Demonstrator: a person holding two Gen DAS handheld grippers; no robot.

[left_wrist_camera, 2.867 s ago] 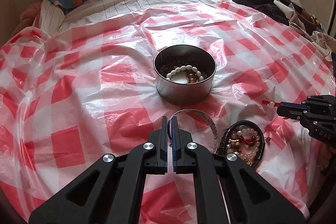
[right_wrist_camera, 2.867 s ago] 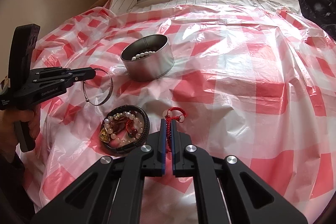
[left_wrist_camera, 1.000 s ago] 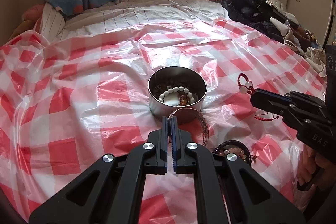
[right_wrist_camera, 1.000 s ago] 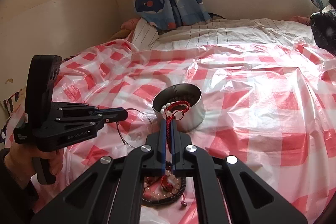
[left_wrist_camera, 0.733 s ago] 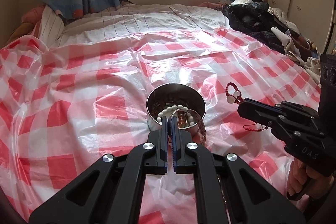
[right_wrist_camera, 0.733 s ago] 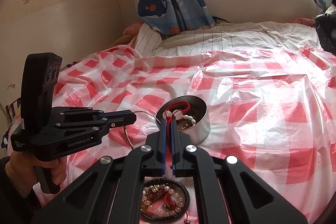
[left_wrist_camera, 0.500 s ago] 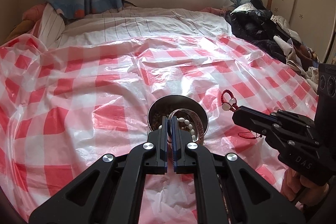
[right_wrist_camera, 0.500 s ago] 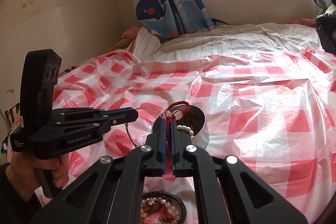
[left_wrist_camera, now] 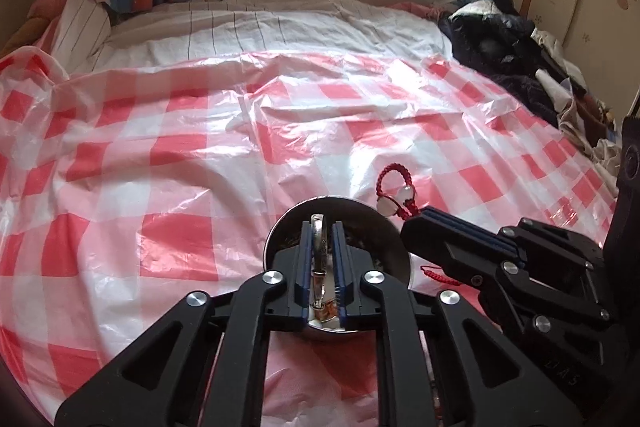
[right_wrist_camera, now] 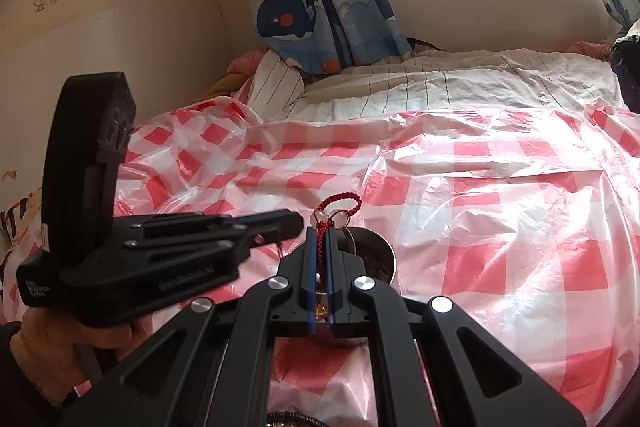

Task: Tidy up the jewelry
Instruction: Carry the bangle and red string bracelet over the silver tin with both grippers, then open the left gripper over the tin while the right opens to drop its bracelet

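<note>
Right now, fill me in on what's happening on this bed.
A person is sorting jewelry into a tin on the checked sheet, a gripper in each hand. The left gripper is over the tin, its jaws opening around a silver bangle. The right gripper is shut on a red cord bracelet beside the rim.

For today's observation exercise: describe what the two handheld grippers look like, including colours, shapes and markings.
Both the left gripper and the right gripper are matte black, with angular cut-out linkage arms, silver round bolt heads and blue-edged fingers. The left gripper's side carries small white lettering; a dark sleeve shows behind it.
</note>
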